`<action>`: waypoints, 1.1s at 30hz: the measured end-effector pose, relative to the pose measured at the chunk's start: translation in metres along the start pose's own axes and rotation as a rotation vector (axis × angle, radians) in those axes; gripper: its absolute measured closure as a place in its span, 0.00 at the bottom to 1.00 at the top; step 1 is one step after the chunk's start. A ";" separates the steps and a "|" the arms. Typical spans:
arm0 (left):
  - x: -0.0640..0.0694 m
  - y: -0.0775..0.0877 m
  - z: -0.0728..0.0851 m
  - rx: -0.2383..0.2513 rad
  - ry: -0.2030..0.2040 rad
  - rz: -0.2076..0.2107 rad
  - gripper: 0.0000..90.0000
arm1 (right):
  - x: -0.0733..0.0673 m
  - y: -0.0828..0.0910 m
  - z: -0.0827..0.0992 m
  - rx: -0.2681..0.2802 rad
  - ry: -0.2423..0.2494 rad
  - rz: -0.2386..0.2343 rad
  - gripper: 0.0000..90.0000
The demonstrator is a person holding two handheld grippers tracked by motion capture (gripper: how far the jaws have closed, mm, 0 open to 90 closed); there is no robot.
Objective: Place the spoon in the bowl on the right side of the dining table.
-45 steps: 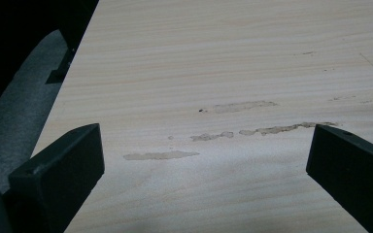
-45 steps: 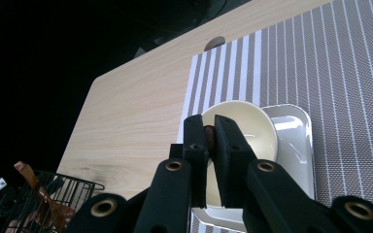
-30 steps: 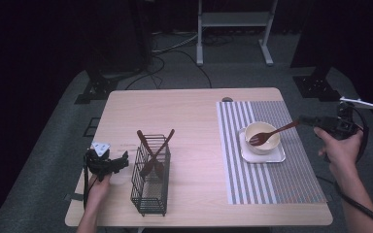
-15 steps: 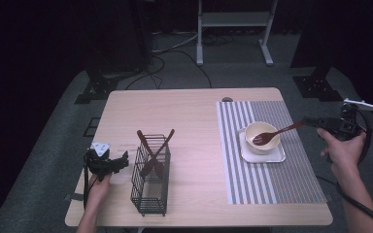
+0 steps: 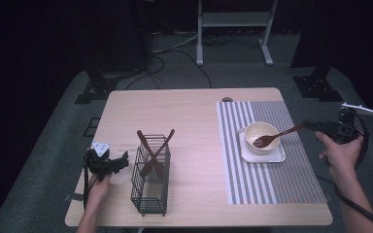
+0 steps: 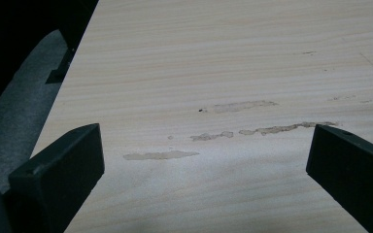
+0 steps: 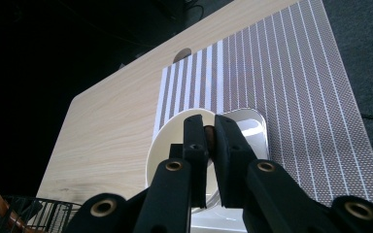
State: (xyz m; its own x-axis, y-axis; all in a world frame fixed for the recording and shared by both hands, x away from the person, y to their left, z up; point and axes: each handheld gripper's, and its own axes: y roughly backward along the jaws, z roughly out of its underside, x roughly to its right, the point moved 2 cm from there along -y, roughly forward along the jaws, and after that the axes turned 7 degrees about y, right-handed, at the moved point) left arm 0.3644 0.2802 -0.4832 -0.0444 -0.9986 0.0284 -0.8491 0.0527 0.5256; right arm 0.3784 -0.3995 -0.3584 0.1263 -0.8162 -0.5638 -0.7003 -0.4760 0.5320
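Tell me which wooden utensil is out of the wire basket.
The fork, held by the right gripper with its head in the bowl. The other two utensils stand crossed in the basket.

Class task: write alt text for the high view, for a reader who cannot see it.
The right gripper holds a wooden fork over a cream bowl on a striped placemat. Across the table, the left gripper rests beside a wire basket.

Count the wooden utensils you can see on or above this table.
3: two crossed wooden utensils stand in the wire basket; a wooden fork, held by the right gripper, reaches into the bowl.
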 end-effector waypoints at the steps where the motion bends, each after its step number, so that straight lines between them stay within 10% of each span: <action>1: 0.000 0.000 0.000 0.001 0.001 0.000 0.00 | 0.001 -0.001 0.001 -0.001 -0.002 0.000 0.93; 33: 0.000 0.000 0.000 0.000 0.001 -0.002 0.00 | 0.013 -0.018 0.013 -0.017 -0.028 -0.007 0.93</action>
State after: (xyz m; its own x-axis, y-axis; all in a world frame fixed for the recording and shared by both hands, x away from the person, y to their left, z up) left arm 0.3648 0.2802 -0.4832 -0.0423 -0.9987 0.0284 -0.8490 0.0509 0.5259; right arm 0.3836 -0.3973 -0.3835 0.1112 -0.8033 -0.5851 -0.6872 -0.4874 0.5387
